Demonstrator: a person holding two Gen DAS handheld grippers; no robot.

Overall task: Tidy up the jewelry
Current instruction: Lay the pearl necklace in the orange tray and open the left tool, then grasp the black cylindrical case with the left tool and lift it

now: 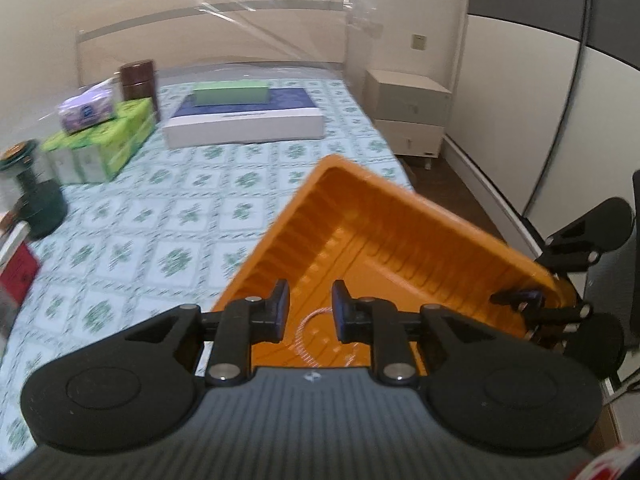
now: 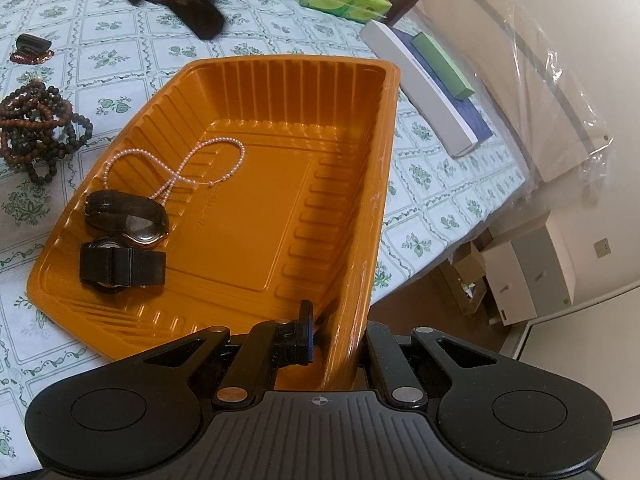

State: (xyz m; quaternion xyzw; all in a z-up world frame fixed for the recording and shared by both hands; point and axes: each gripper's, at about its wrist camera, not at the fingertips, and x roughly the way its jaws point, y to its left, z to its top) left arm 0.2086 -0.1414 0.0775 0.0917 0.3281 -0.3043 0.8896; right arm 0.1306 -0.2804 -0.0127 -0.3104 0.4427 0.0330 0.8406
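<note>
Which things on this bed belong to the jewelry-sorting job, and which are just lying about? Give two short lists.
Part of the job:
orange tray
pearl necklace
two watches in the tray
dark bead strands on the bedspread
right tool, clamped on the tray's rim
left tool, open

Just lying about:
green tissue packs
white flat box
green box
brown jar

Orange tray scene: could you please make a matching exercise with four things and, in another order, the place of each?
Things:
1. pearl necklace
2. dark bead bracelets
3. green box
4. right gripper

Places:
A. on the white box
B. clamped on the orange tray rim
C. inside the tray, beside two watches
D. on the bedsheet, outside the tray

Pairs: 1-C, 2-D, 3-A, 4-B
</note>
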